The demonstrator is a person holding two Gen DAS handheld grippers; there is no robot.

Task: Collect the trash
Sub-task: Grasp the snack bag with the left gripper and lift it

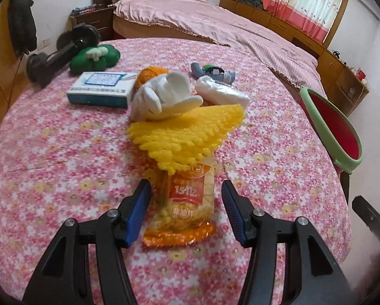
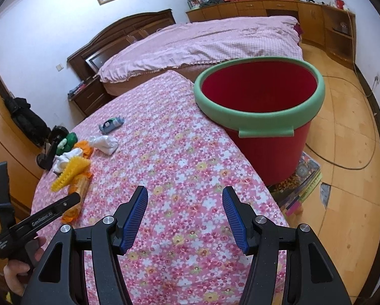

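**Wrapper lined up, grip not yet made**

If the left gripper [image 1: 184,195] closes now, it may snag the yellow bristly foam net [image 1: 190,137] overlapping the far end of the orange-and-clear plastic snack wrapper [image 1: 183,203] and drag it along. The wrapper lies flat on the pink floral tablecloth [image 1: 50,152] between the parted blue pads; the left pad [image 1: 139,211] seems just beside it, perhaps touching. The right gripper [image 2: 184,203] hangs open and empty near the red bucket with the green rim [image 2: 263,127].
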